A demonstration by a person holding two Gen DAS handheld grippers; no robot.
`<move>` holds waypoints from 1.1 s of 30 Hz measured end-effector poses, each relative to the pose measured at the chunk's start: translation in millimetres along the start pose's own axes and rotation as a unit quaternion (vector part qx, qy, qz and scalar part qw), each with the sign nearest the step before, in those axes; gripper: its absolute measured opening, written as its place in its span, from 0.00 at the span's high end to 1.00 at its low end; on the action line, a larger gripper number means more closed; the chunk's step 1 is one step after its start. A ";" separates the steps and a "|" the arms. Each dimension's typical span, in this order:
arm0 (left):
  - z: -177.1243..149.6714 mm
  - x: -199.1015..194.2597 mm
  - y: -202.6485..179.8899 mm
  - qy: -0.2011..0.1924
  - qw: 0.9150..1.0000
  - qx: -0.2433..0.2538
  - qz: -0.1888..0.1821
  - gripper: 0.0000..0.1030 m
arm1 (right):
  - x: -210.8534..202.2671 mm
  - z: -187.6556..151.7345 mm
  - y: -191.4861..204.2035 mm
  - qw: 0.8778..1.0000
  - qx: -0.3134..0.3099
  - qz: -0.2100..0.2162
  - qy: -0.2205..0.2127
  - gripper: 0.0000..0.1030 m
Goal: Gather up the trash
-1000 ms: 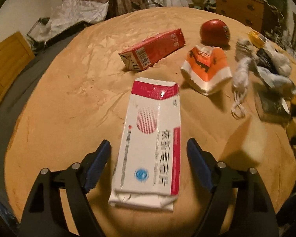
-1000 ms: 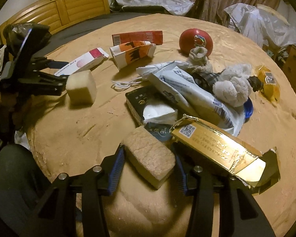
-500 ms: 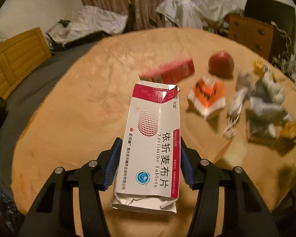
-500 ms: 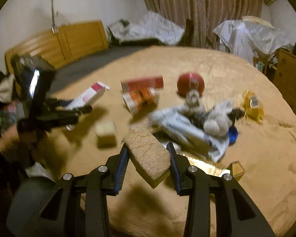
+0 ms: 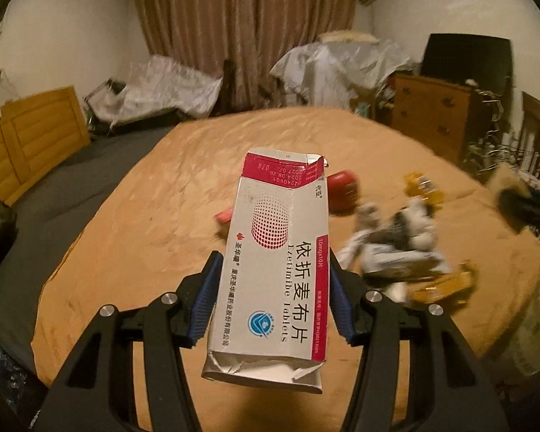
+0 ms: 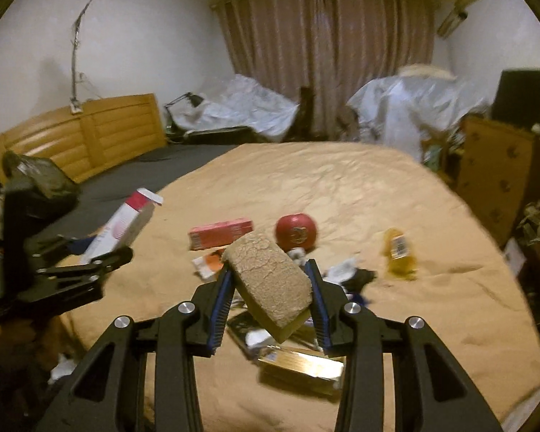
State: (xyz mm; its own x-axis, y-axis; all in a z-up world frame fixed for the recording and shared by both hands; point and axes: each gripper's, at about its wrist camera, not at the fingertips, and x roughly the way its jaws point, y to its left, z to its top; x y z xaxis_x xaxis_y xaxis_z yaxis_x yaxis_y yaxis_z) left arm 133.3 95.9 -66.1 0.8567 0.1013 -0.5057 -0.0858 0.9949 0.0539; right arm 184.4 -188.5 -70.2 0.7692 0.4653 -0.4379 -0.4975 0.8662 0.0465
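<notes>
Tablet box (image 5: pixel 273 259) up off the bed, white with a red band, both ends torn open, and its long sides are pinched between the blue pads of the left gripper (image 5: pixel 271 288), whose jaws have just been closing on it. The box hides much of what lies behind: only a sliver of the red carton (image 5: pixel 222 215) shows past its left edge in the left wrist view, and the red ball (image 5: pixel 342 190) peeks out at its right. The heap of wrappers (image 5: pixel 388 248) on the tan bedspread (image 5: pixel 133 237) is smeared by blur; single pieces there are hard to tell apart.

Over to the right wrist view: the right gripper (image 6: pixel 270 298) is clamped on a brown sponge block (image 6: pixel 271 282), rough cracked top, yellowish underside, held tilted above the clutter, its jaws set narrow. The sponge covers part of the litter below; a gold box (image 6: pixel 302 370) lies blurred just under it. The yellow packet (image 6: pixel 399 253) sits apart to the right, label unreadable. At far left the other gripper shows with its box, cut off at the frame edge
</notes>
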 end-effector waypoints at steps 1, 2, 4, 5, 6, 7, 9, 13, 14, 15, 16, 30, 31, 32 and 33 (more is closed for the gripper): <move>0.3 -8.5 -7.8 -0.009 1.000 0.001 -0.002 0.48 | -5.7 -2.2 2.1 1.000 0.002 -0.009 -0.005 0.60; 0.2 -20.9 -19.2 -0.020 1.000 -0.002 -0.006 0.48 | -13.1 -4.6 3.8 1.000 0.005 -0.022 -0.012 0.60; -0.8 -38.5 -33.7 -0.032 0.999 -0.013 -0.011 0.48 | -27.2 -9.9 4.8 0.999 0.011 -0.042 -0.025 0.60; -1.3 -43.9 -39.1 -0.037 0.999 -0.017 -0.011 0.48 | -33.7 -12.7 5.2 0.998 0.015 -0.051 -0.031 0.60; -1.8 -50.1 -44.7 -0.044 0.999 -0.020 -0.011 0.48 | -41.2 -15.4 5.8 0.997 0.018 -0.060 -0.037 0.61; -3.0 -59.0 -52.5 -0.055 0.998 -0.025 -0.008 0.48 | -48.0 -16.9 6.2 0.997 0.020 -0.069 -0.043 0.61; -4.3 -67.5 -61.9 -0.068 0.997 -0.029 -0.003 0.47 | -63.8 -21.0 7.8 0.995 0.018 -0.085 -0.056 0.61; -7.7 -82.8 -73.3 -0.094 0.995 -0.039 0.008 0.47 | -91.1 -25.7 8.6 0.990 0.015 -0.111 -0.082 0.60; -8.7 -85.8 -75.8 -0.098 0.994 -0.040 0.013 0.47 | -93.3 -24.0 6.9 0.989 0.015 -0.116 -0.085 0.60; -9.1 -88.6 -77.3 -0.103 0.994 -0.041 0.018 0.47 | -99.9 -25.2 4.5 0.989 0.017 -0.120 -0.090 0.60; -9.5 -90.9 -78.9 -0.107 0.993 -0.041 0.022 0.47 | -104.4 -24.6 0.6 0.988 0.021 -0.123 -0.094 0.60; -5.4 -75.5 -64.2 -0.093 0.994 -0.045 0.047 0.47 | -113.8 -34.7 -7.9 0.989 0.030 -0.115 -0.085 0.60; -5.2 -61.8 -52.9 -0.065 0.996 -0.051 0.037 0.47 | -112.5 -35.1 -9.6 0.991 0.030 -0.108 -0.079 0.59; -9.7 -43.1 -32.9 -0.032 0.998 -0.053 0.026 0.47 | -113.0 -36.5 -10.9 0.992 0.025 -0.101 -0.074 0.59; -13.7 -32.8 -24.8 -0.021 0.998 -0.048 0.026 0.44 | -112.3 -37.8 -11.8 0.992 0.022 -0.097 -0.071 0.59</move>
State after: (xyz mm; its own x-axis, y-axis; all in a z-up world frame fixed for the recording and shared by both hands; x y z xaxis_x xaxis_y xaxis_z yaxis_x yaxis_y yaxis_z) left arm 100.4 68.0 -62.6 0.8699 0.1536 -0.4686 -0.1769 0.9842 -0.0056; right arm 88.8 -257.8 -55.6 0.8993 0.3066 -0.3118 -0.3184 0.9479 0.0137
